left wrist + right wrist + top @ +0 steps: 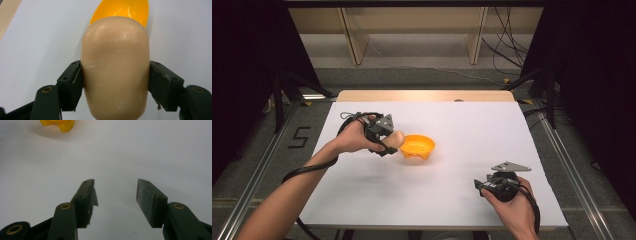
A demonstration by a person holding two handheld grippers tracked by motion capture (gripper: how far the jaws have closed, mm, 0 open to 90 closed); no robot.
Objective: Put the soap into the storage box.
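Left gripper fingers clamp beige rounded block; yellow bowl beyond, on white table.

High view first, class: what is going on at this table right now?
A person works at a white table with a gripper in each hand. The left gripper is shut on a tan, rounded object, held just beside an orange bowl near the middle of the table. The object is not in the bowl yet. The right gripper is open and holds nothing, near the table's front right.
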